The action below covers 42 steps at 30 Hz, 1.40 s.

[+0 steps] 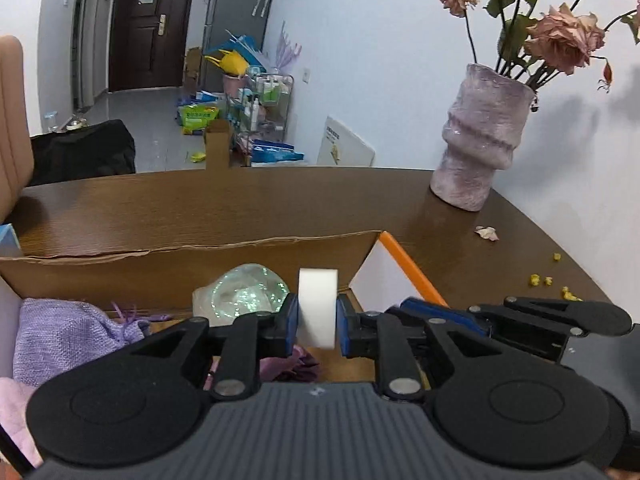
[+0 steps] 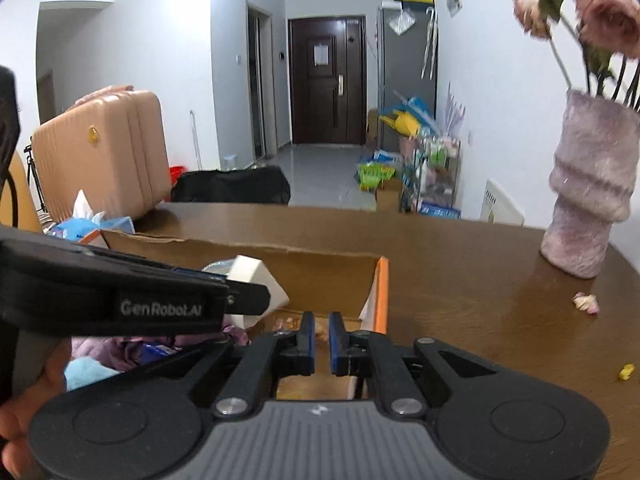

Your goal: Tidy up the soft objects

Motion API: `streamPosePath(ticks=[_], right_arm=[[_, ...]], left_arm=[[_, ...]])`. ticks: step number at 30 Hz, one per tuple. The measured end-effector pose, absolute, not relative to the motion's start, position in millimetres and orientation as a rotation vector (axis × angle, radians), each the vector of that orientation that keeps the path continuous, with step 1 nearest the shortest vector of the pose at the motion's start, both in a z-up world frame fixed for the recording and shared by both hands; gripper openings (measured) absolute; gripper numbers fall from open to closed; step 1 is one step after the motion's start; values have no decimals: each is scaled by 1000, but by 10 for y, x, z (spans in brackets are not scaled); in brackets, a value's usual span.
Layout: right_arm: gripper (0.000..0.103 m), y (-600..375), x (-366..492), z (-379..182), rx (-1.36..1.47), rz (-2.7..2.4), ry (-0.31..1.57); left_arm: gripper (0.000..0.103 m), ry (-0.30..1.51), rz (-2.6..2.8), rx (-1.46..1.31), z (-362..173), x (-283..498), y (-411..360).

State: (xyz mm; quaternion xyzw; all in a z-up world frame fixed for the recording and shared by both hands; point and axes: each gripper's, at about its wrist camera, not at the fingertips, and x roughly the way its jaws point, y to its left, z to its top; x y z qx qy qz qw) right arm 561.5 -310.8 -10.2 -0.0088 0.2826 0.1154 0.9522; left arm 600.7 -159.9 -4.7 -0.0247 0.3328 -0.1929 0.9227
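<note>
Left gripper [image 1: 317, 318] jaws pinch white sponge block [image 1: 317, 307] across thin faces above cardboard box [image 1: 160, 270]; right gripper [image 2: 321, 338] jaws near-closed, empty; we judge sponge light, squashy: mid-block grip suffices

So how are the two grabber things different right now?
The left gripper holds a white sponge block squeezed between its jaws; the right gripper holds nothing. The left gripper's jaws stand apart by the block's width; the right gripper's jaws are nearly together, with a thin gap. Both have black arms and blue pads and hover over the cardboard box.
</note>
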Motion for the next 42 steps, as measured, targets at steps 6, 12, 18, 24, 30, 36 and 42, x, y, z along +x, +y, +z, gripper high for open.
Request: streamPosePath(ticks=[6, 12, 18, 24, 30, 36, 42], right_arm=[[27, -3097, 5581, -46, -17, 218, 575], [78, -3123, 5206, 353, -21, 197, 488], [89, -3136, 4362, 755, -27, 180, 376], [103, -3165, 3319, 960, -11, 164, 229], [103, -3091, 2397, 998, -10, 148, 154], [103, -2858, 1677, 883, -65, 137, 114], [103, -2773, 1050, 697, 12, 179, 95]], left_arm=[[74, 638, -323, -79, 115, 5896, -1464], [95, 497, -292, -28, 640, 5367, -1184], [103, 371, -236, 18, 973, 4484, -729], [103, 275, -190, 46, 988, 3412, -341], [103, 183, -147, 24, 915, 2448, -79], [103, 128, -129, 50, 844, 1770, -3], [103, 107, -71, 36, 586, 1070, 89]])
